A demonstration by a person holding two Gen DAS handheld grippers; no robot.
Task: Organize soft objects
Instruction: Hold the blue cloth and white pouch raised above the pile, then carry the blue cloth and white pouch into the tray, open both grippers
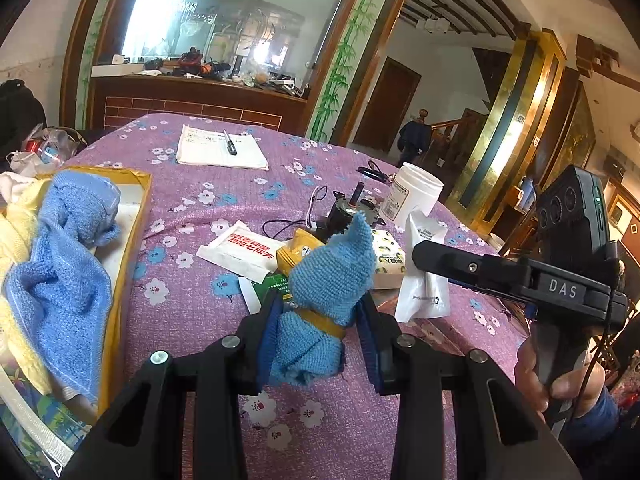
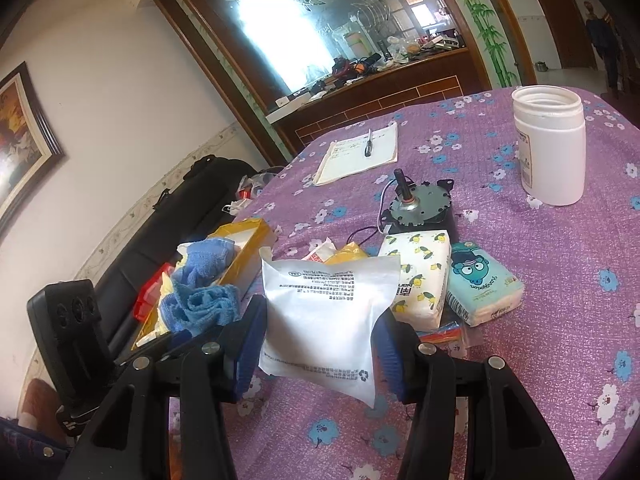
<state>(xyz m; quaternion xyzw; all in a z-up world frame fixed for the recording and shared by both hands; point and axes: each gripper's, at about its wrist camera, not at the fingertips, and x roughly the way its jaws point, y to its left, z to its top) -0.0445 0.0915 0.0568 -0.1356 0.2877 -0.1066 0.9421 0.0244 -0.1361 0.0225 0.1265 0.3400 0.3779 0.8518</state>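
- The worktop (image 2: 540, 280), under a purple flowered cloth, fills the lower and middle part of both views and carries the clutter waiting to be sorted.
- The yellow box (image 1: 132, 240) sits at the left edge of the left wrist view, already holding a crumpled blue towel (image 1: 60, 280) over something pale yellow; it looks like the collecting place for the soft things.
- The white pouch (image 2: 324, 320) stands at lower centre of the right wrist view, pinched at both sides by the right tool (image 2: 320, 344), apparently lifted clear of the pile behind it.
- The small blue cloth (image 1: 320, 304), rolled and bound with a yellow band, sits at lower centre of the left wrist view, clamped between the pads of the left tool (image 1: 316, 336); gripping below the band probably keeps the roll from unfurling.
- Two tissue packs (image 2: 440, 280), right of centre, lie touching each other, not yet collected.
- A white jar (image 2: 550, 144) and a small motor (image 2: 416, 204), both hard, stand further back.
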